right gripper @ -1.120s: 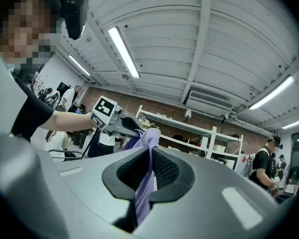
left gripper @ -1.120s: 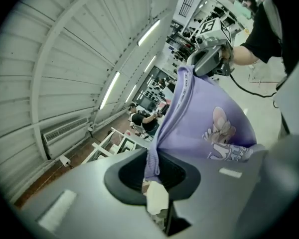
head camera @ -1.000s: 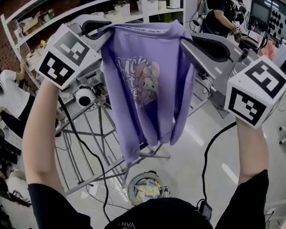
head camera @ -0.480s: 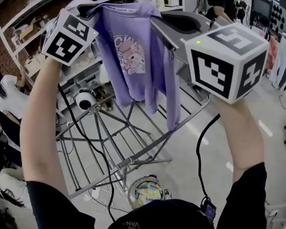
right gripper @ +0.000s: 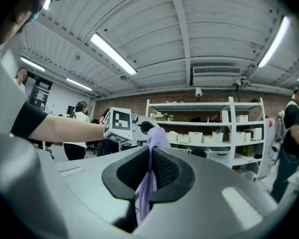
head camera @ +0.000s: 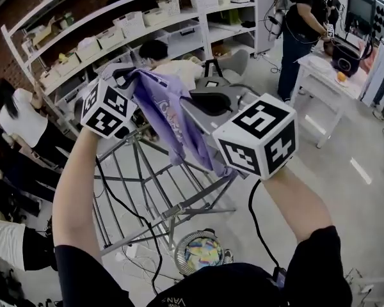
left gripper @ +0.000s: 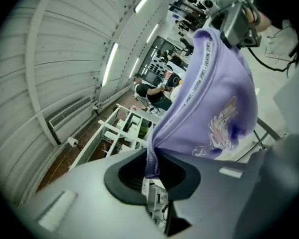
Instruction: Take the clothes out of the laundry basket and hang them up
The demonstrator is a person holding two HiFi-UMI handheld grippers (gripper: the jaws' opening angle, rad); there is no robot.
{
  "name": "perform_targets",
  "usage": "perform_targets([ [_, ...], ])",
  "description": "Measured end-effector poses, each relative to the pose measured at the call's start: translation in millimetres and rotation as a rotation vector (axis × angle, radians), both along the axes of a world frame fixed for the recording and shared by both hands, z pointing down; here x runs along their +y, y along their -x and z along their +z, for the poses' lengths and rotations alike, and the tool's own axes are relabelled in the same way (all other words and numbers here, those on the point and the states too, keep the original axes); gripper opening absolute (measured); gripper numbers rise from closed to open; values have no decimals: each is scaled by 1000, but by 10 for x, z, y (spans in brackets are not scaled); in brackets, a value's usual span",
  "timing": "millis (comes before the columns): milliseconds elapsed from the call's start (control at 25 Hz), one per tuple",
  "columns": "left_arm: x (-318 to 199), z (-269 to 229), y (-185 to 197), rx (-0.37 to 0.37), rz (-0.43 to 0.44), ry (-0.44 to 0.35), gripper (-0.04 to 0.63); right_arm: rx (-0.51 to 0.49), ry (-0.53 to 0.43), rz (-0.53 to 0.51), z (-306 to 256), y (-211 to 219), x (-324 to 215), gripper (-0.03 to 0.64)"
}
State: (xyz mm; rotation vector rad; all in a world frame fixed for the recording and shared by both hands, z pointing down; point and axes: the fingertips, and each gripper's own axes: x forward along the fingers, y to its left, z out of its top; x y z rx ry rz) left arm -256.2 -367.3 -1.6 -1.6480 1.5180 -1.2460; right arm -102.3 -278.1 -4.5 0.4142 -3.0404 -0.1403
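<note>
A purple printed shirt (head camera: 163,107) hangs between my two grippers above a grey metal drying rack (head camera: 155,171). My left gripper (head camera: 123,75) is shut on one edge of the shirt (left gripper: 219,98), with the cloth pinched between its dark pads (left gripper: 152,168). My right gripper (head camera: 208,101) is shut on the other edge, and a purple fold runs up between its jaws (right gripper: 149,176). The left gripper's marker cube (right gripper: 118,126) shows in the right gripper view. A round laundry basket (head camera: 201,251) with colourful contents sits on the floor below the rack.
White shelving (head camera: 115,31) with bins lines the back wall. A person in white (head camera: 19,117) is at the left, another crouches behind the rack (head camera: 169,62), and one in black (head camera: 304,18) stands by a white table (head camera: 326,75). Cables trail beneath the rack.
Both grippers have come down with the shirt, from overhead to just above the drying rack. The shirt, spread wide before, now hangs bunched between them.
</note>
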Motion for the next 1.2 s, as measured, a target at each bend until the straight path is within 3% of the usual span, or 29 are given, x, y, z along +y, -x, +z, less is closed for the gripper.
perform_targets([
  [120,242,215,123,-39,3,39,40,-16,61,-74,271,181,310,18],
  [280,530,725,408,-96,-33,150,40,3,141,-114,752,468,568,18],
  [480,630,1359,628,14,-79,232,40,-5,295,-61,1265,569,478,18],
  [600,641,1759,674,29,-62,281,40,28,336,-59,1640,658,562,18],
  [880,780,2602,835,-65,-14,474,40,141,426,15,2563,871,632,18],
  [1080,930,3150,669,-230,89,655,41,225,452,74,3059,770,596,20],
  [1200,1042,3354,634,-289,129,759,50,259,455,72,3217,712,618,21],
])
